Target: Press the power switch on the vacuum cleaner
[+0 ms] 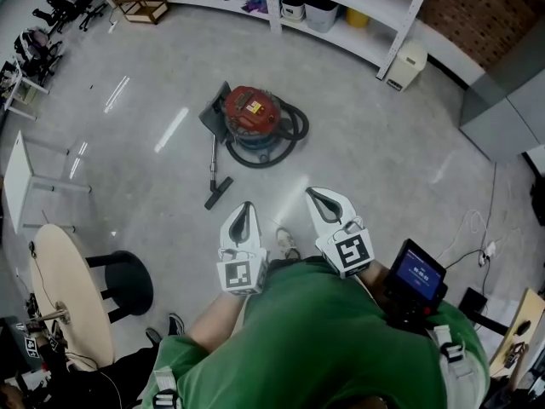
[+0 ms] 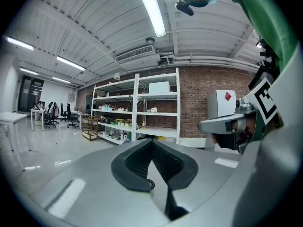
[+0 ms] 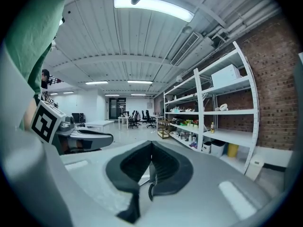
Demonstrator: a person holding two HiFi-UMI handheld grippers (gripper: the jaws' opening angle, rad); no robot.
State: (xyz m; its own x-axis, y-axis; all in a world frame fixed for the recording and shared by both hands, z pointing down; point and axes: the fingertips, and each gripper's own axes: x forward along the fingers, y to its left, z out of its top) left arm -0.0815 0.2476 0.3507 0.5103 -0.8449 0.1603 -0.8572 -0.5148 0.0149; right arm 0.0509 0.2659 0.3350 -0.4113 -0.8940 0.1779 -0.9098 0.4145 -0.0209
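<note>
vacuum cleaner (image 1: 253, 112): a squat round canister with a glossy red top. it sits on the floor out in the open middle of the room, well ahead of the person and well apart from both grippers. its switch is too small to pick out from here.
hose (image 1: 292, 133): black tube, coiled in loose loops round the front and right side of the canister.
wand (image 1: 212, 156): a thin dark tube running from the canister back toward the person, ending in a flat black floor head that lies on the floor.
floor (image 1: 383, 143): smooth grey and polished, streaked with pale reflections of the ceiling lights.
left gripper (image 1: 245, 208): pale grey moulded shell with black ribbed pads. the jaws are brought together tip to tip with nothing between them. it is held close in front of the person's chest, pointing out toward the canister.
right gripper (image 1: 318, 196): same grey shell and black pads. the jaws meet at the tips and hold nothing. it is just beside the left one.
green top (image 1: 324, 339): soft cloth on the person's body, filling the low part of the head view.
shelving (image 1: 341, 11): white metal rack along the far side, with tubs and boxes on its lowest shelf.
brick wall (image 2: 194, 103): rough red brick behind the rack.
round table (image 1: 68, 292): pale wooden top, off to the person's left.
stool (image 1: 128, 281): black, with a round seat, just beside the table.
</note>
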